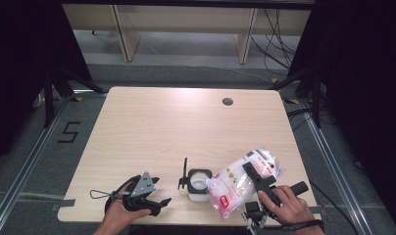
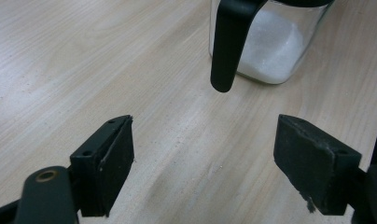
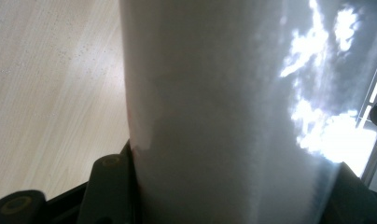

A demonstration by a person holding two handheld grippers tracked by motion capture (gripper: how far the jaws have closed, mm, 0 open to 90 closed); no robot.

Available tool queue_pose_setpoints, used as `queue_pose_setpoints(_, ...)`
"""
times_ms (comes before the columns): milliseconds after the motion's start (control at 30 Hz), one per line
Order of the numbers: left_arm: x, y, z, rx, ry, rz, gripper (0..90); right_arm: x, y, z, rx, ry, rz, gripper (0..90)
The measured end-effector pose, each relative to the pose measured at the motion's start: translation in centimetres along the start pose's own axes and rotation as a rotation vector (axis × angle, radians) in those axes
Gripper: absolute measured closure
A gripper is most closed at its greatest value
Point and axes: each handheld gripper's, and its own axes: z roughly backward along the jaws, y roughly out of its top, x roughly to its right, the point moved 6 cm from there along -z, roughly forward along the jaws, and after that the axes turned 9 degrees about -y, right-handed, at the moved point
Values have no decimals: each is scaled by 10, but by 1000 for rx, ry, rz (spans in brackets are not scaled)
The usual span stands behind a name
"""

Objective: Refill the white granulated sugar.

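Currently, a person at a wooden table [image 1: 152, 127] appears to be pouring a white granular substance from a plastic bag into a small glass jar, and the pour looks to be under way.

On the left, the left gripper [image 1: 149, 198] rests on the table near its front edge, held loosely by the left hand [image 1: 118, 213]. Its jaws stand wide apart with nothing between them. Ahead of those jaws, a short way off, stands the jar [image 2: 266, 44], upright, with a black handle [image 2: 228, 42] on the side facing the gripper.

The jar is clear-walled with a dark rim, and a layer of white grains, possibly sugar or salt, fills its lower part.

To the right, the right gripper [image 1: 257, 178] clamps the bag [image 1: 240, 183] around its middle, jaws part open and pressed against the plastic. The bag is tilted, its low end at the jar's mouth, touching or just over it. It holds more of the white grains.

Next, I judge, the bag needs a steady tilt over the opening, and the idle left gripper could steady the jar by its handle.
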Motion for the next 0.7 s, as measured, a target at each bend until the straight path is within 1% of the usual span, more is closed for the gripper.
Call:
queue_pose_setpoints(67, 0, 0, 0, -1, 1, -5, 197, 1, 1, 0, 5, -6, 11, 477)
queue_pose_setpoints(133, 0, 0, 0, -1, 2, -6, 197, 0, 0, 0, 5, -2, 8, 476)
queue_pose_setpoints(167, 0, 0, 0, -1, 2, -4, 198, -1, 0, 1, -8, 2, -2, 477)
queue_pose_setpoints(200, 0, 0, 0, -2, -3, -4, 197, -1, 0, 1, -14, 4, -2, 477)
queue_pose_setpoints(233, 0, 0, 0, -7, -6, -2, 197, 0, 0, 1, -7, 3, 8, 477)
queue_pose_setpoints(267, 0, -1, 0, -10, 4, -5, 198, -1, 0, 1, -7, 4, 4, 477)
queue_pose_setpoints(300, 0, 0, 0, -8, 3, -3, 197, -2, 0, 1, -11, 4, -8, 477)
queue_pose_setpoints(333, 0, 0, -1, 1, 7, -1, 198, -2, 1, 1, -13, 4, -7, 477)
queue_pose_setpoints(367, 0, 0, 0, -7, 4, -12, 198, -3, 0, 2, -22, 5, -5, 477)
queue_pose_setpoints(400, 1, 0, -1, -5, -5, -8, 197, -2, 1, 1, -18, 2, -7, 477)
queue_pose_setpoints(433, 0, 0, 0, -11, 3, -13, 198, -1, 1, 1, -10, 5, 9, 477)
queue_pose_setpoints(500, 0, 0, 0, -8, 6, -13, 198, -3, 1, 1, -19, 8, -7, 477)
queue_pose_setpoints(533, 1, 0, -1, 8, 1, 6, 198, -2, 0, 1, -25, 8, -1, 477)
queue_pose_setpoints(567, 0, 0, 0, -11, -7, -7, 198, -3, 0, 2, -26, 7, -1, 477)
queue_pose_setpoints(633, 0, 0, -1, -4, -12, 0, 198, -3, 0, 2, -23, 10, -2, 477)
queue_pose_setpoints(667, -1, 0, 0, -12, -5, -6, 198, -3, 0, 2, -26, 9, 0, 477)
queue_pose_setpoints(700, 0, 0, -1, -6, 0, -6, 198, -3, 0, 2, -25, 16, 1, 477)
